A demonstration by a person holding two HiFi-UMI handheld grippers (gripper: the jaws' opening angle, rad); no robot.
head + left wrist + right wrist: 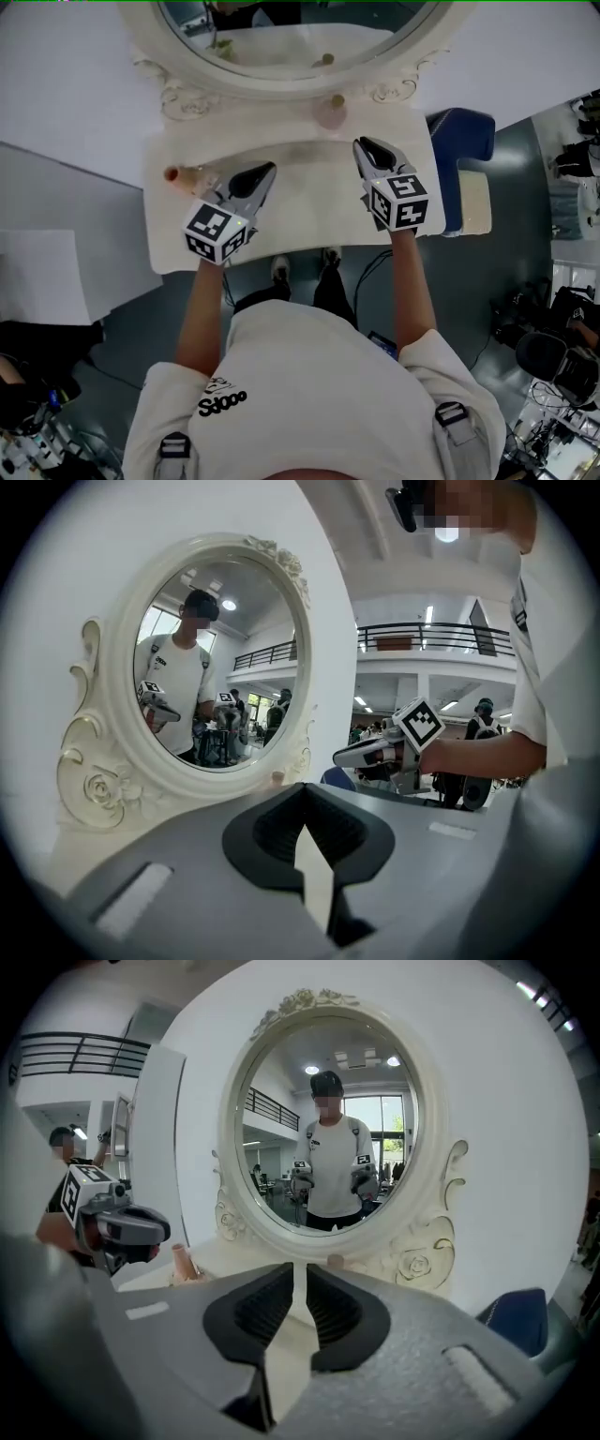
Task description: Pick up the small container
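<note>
The small container (330, 111), a pale pink jar with a round lid, stands on the white dressing table (309, 239) at the foot of the oval mirror (281, 82). My right gripper (362, 145) hovers just right of and nearer than the jar. Its jaws stand a narrow slit apart with nothing between them. In the right gripper view the jar (335, 1262) peeks just beyond the right gripper's (300, 1267) tips. My left gripper (267, 171) hangs over the table's left half, tips together and empty. In its own view, the left gripper (302, 787) faces the mirror.
A pinkish bottle (187, 175) sits on the table's left side, close to the left gripper, and shows as the bottle (183, 1262) in the right gripper view. A blue chair (464, 141) stands right of the table. The wall is right behind the mirror.
</note>
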